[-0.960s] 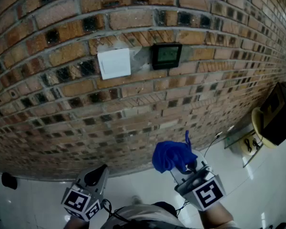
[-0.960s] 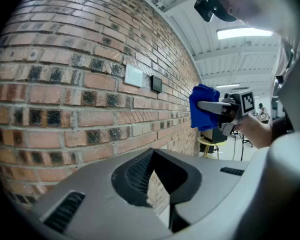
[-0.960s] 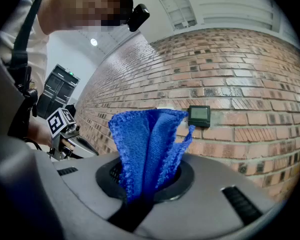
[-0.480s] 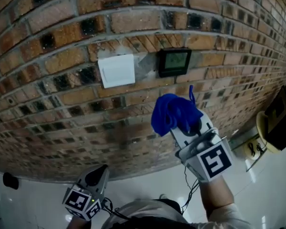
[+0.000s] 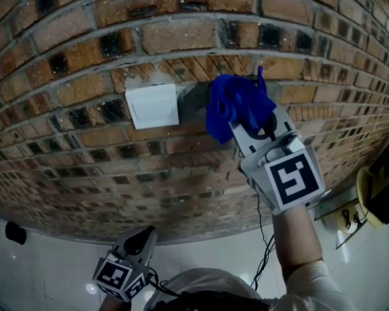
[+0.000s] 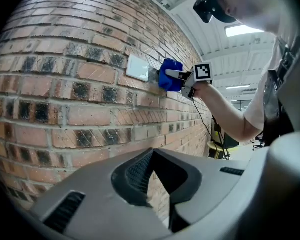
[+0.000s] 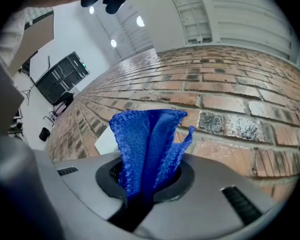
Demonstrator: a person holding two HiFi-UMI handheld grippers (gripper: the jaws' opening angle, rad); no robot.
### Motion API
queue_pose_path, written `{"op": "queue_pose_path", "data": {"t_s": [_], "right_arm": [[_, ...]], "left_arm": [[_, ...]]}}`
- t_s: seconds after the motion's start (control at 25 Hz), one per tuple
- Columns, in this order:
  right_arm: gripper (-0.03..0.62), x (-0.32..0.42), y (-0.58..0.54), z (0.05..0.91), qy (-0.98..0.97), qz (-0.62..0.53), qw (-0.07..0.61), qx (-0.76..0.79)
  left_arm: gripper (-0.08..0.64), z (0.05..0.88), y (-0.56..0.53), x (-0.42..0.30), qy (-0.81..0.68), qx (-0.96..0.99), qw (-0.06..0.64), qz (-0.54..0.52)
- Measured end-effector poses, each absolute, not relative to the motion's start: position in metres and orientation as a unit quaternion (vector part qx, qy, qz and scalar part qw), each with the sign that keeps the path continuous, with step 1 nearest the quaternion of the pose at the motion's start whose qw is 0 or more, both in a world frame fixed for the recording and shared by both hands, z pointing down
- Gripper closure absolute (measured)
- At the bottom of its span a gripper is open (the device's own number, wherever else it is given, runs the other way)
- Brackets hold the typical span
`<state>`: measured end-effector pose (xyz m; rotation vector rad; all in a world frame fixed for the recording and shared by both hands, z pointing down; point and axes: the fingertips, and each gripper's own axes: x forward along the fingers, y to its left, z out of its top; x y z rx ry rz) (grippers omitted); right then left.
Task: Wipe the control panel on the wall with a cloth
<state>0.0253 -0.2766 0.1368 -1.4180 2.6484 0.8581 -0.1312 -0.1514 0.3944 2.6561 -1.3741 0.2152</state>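
My right gripper is raised to the brick wall and shut on a bunched blue cloth. The cloth lies against the wall just right of a white switch plate and hides the dark control panel. In the right gripper view the blue cloth stands up out of the closed jaws, with a corner of the white plate behind it. In the left gripper view the cloth and the white plate are far ahead. My left gripper hangs low, shut and empty.
A black cable hangs down the wall under my right arm. At the far right stand a dark monitor-like object and a pale yellow round thing. White glossy floor runs along the wall's foot.
My right gripper has risen with the blue cloth from near floor level up to the wall, and the cloth now covers the dark panel. The left gripper has stayed low.
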Motion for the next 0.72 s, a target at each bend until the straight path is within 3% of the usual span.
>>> {"op": "queue_pose_path", "data": {"t_s": [0.56,0.72], "right_arm": [[0.503,0.164,-0.302,0.150,0.806,0.268,0.002,-0.528],[0.503,0.173,-0.307,0.153,0.805,0.261,0.000,-0.532]], "left_arm": [[0.558,0.397,-0.166,-0.093,-0.467,0.877,0.084,0.076],[0.559,0.399,-0.166,-0.089,-0.463,0.878,0.085,0.083]]}}
